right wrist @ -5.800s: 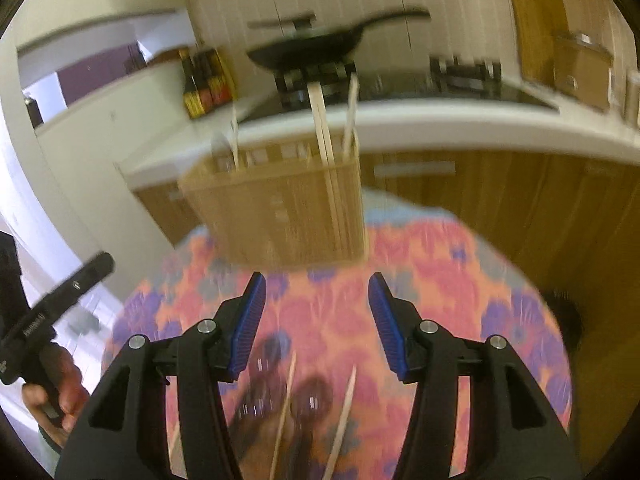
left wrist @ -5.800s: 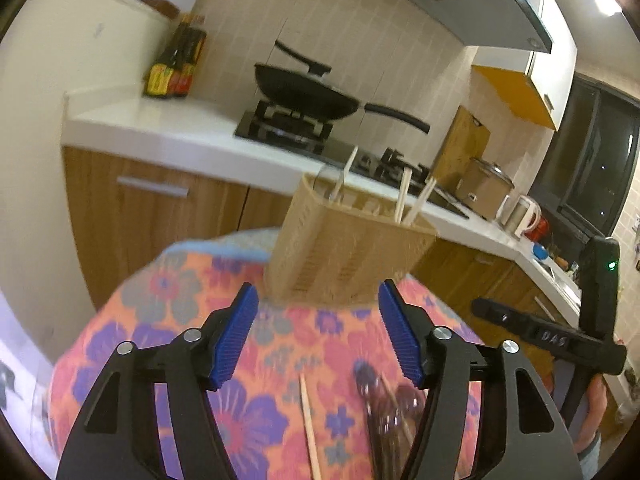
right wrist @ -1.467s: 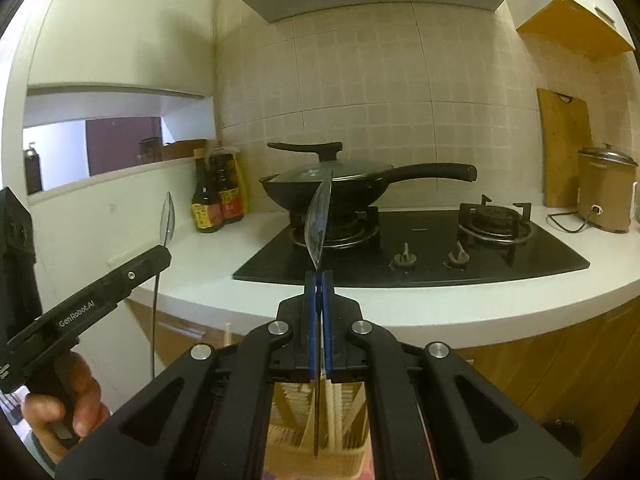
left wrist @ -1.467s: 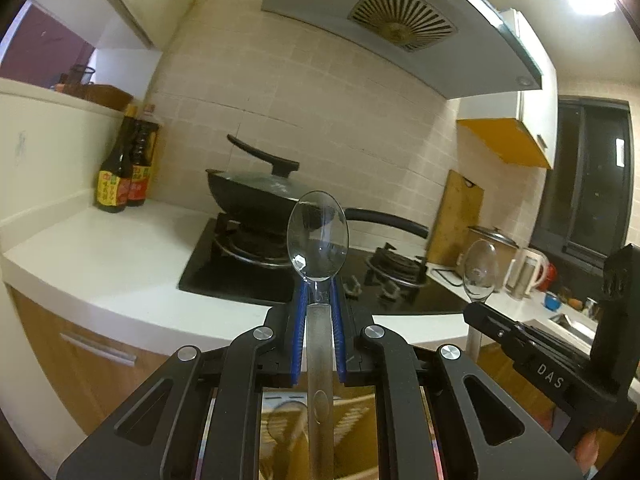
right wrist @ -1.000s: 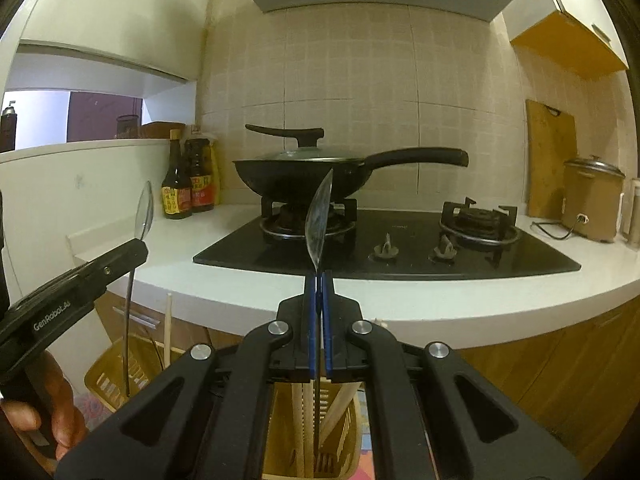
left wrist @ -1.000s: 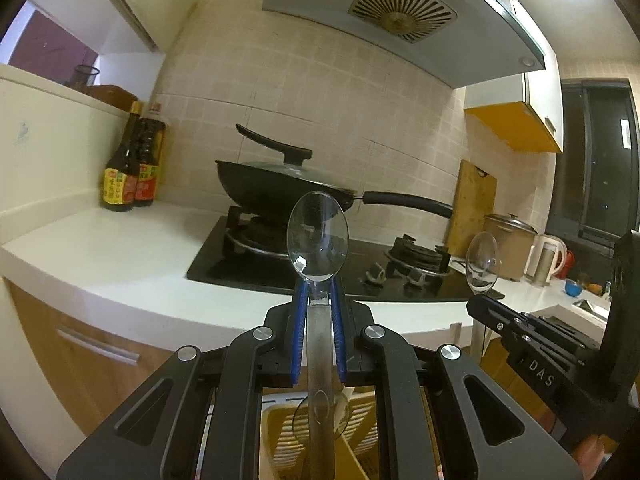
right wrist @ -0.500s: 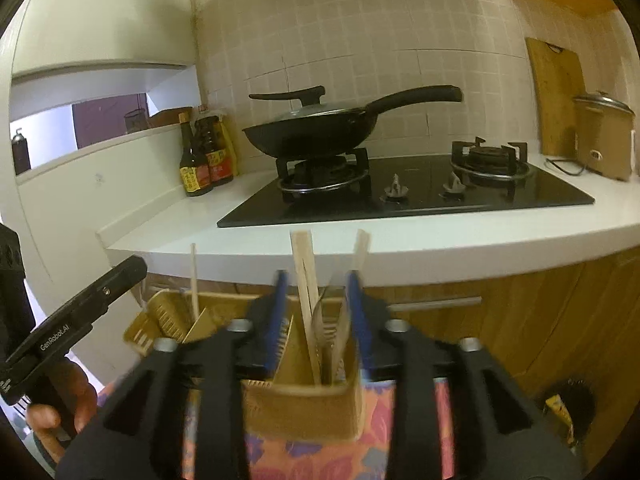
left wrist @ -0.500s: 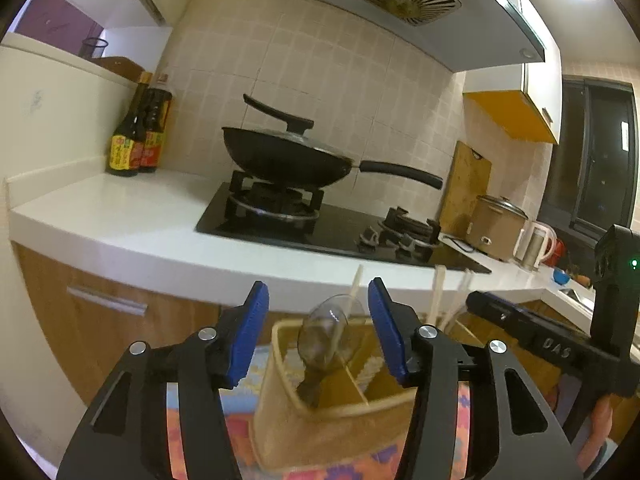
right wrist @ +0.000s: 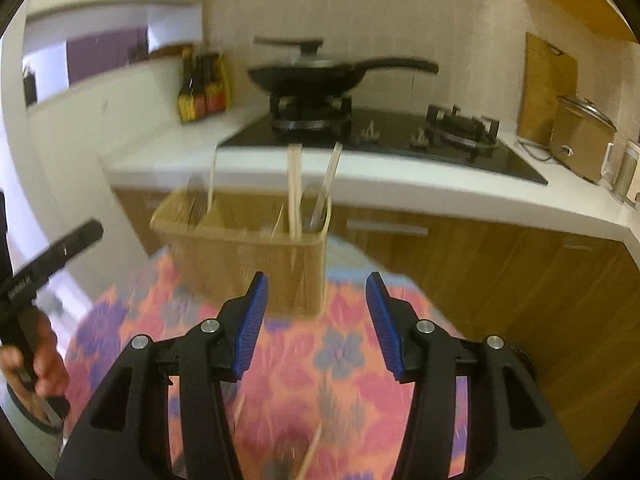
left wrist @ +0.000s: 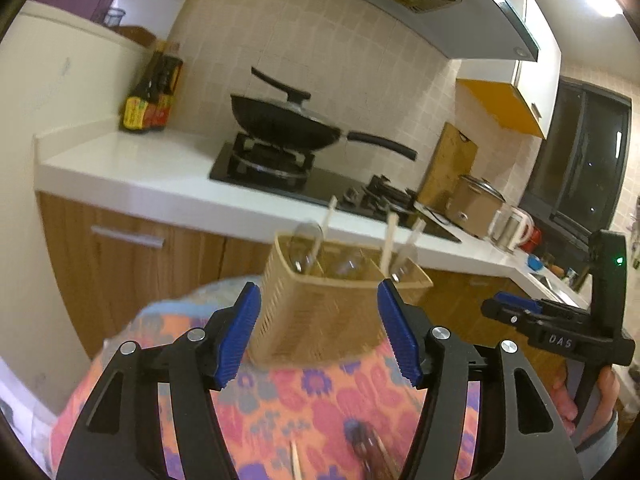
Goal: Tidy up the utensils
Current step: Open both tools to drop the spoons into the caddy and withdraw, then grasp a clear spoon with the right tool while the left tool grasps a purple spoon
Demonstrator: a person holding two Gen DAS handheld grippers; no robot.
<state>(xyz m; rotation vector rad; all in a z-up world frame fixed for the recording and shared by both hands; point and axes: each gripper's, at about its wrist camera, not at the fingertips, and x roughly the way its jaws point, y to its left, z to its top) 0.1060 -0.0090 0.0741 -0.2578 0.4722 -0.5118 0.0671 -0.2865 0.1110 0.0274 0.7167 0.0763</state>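
A tan slotted utensil holder (left wrist: 332, 312) stands on the flowered tablecloth (left wrist: 304, 404); it also shows in the right wrist view (right wrist: 248, 256). Clear spoons (left wrist: 306, 246) and wooden chopsticks (left wrist: 390, 242) stick up from its compartments. My left gripper (left wrist: 320, 332) is open and empty, just in front of the holder. My right gripper (right wrist: 316, 320) is open and empty, in front of the holder's right end. A chopstick (left wrist: 295, 460) and dark utensils (left wrist: 370, 454) lie on the cloth near the bottom edge. More chopsticks (right wrist: 294, 196) stand in the holder's right slot.
Behind the table runs a white counter (left wrist: 132, 172) with a black hob, a lidded pan (left wrist: 288, 124), sauce bottles (left wrist: 150, 96), a cutting board and a rice cooker (left wrist: 474, 204). Wooden cabinets (right wrist: 500, 280) sit below. The other hand-held gripper (left wrist: 560, 336) is at the right.
Both grippers, shut on clear spoons a second ago, have opened and drawn back and down from the holder. The spoons now stand in the holder.
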